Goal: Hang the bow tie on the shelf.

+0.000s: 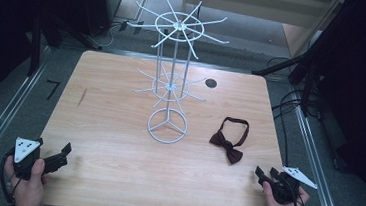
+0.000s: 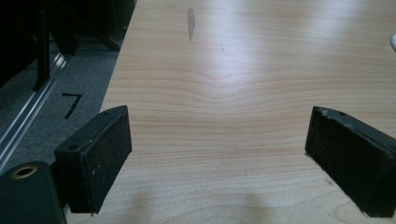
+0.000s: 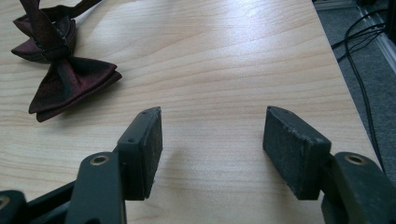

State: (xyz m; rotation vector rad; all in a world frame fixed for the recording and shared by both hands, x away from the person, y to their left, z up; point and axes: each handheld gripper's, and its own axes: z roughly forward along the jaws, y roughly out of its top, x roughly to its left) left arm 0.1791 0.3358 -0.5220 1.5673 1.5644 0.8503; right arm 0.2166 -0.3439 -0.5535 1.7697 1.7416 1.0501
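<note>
A pale wood counter (image 1: 118,127) sits under me in a dim room with dark floor and cables around it, and its far middle carries a white wire rack (image 1: 172,82), which I'll use as my landmark.

The bow tie (image 1: 228,139) lies flat on the counter to the right of the rack's ring base and a little nearer me, well apart from it. My right hand-held gripper (image 1: 263,176) rests at the near right edge, so the tie lies forward and to the left of it, near but not touching; in the right gripper view the bow tie (image 3: 60,70) sits up in the left corner, off the line of my jaws. The bow's long axis runs slantwise, from the side toward the rack down toward my right hand, with the strap looped out behind it on the far side. My left hand-held gripper (image 1: 63,154) is at the near left edge, well left of the rack, so the right one is plainly the nearer (I judge the pickup falls to it, after a swing left).

Both have their jaws spread wide with nothing between them, just bare wood.

Count: one bow tie, one rack (two tiers of hooks), two hand-held grippers, and one dark round hole (image 1: 211,83) in the counter right of the rack's stem.
</note>
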